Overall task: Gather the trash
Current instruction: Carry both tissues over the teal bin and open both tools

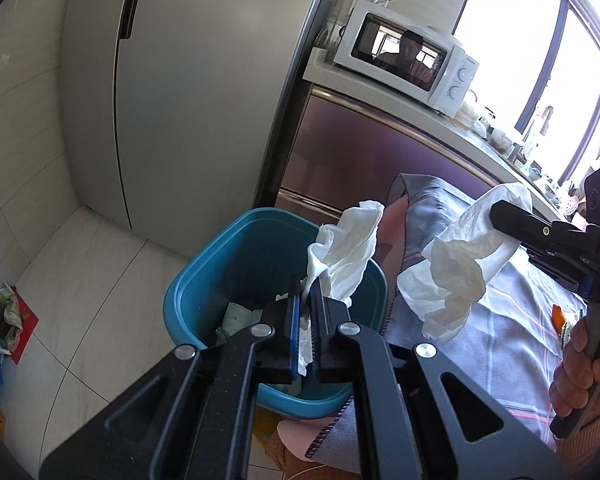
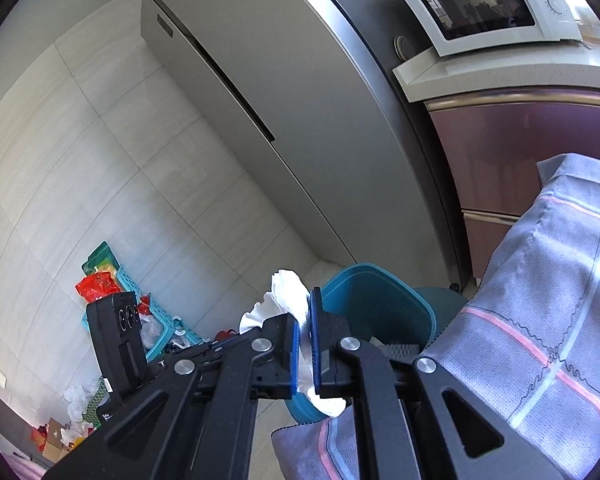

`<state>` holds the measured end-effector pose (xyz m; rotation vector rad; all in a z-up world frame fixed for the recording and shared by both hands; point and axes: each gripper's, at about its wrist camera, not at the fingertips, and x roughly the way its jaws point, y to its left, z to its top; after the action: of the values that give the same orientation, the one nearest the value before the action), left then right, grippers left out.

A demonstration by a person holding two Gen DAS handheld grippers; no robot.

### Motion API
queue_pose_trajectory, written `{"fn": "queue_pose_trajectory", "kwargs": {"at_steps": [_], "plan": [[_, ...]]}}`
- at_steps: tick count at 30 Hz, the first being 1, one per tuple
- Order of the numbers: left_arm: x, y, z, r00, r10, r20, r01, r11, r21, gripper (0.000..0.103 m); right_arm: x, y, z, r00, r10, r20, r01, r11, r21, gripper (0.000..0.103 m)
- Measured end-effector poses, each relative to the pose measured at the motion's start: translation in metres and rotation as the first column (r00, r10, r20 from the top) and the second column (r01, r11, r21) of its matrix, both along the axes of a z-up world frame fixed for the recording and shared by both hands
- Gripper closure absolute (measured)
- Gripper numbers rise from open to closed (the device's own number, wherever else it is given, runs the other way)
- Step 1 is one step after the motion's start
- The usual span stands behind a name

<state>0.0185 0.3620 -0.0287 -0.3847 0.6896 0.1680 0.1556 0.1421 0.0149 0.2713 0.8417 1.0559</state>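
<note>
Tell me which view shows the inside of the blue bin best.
The left wrist view: it looks down into the blue bin, showing crumpled paper at the bottom beyond the left gripper. The right wrist view shows only the bin's far wall, mostly hidden behind the right gripper.

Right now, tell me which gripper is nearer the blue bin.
Left. The left gripper holds its tissue over the blue bin; the right gripper is off to the side, above the checked cloth.

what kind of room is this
Most likely a home kitchen. A white microwave sits on a pale countertop, a tall grey fridge stands beside it, and a blue trash bin sits on the tiled floor.
</note>
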Motion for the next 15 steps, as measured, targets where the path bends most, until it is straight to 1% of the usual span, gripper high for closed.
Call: {"fn": "queue_pose_trajectory", "kwargs": {"at_steps": [8,15], "plan": [[0.011,0.003,-0.013,0.999,0.023,-0.036,-0.023,1.0,0.012,0.098,0.007,0.013,-0.011,0.999,0.004,-0.032,-0.004,1.0,0.005,0.099],[0.023,0.008,-0.025,0.997,0.039,-0.065,-0.038,0.999,0.017,0.098,0.014,0.026,-0.029,0.998,-0.004,-0.068,0.001,0.999,-0.039,0.099]]}}
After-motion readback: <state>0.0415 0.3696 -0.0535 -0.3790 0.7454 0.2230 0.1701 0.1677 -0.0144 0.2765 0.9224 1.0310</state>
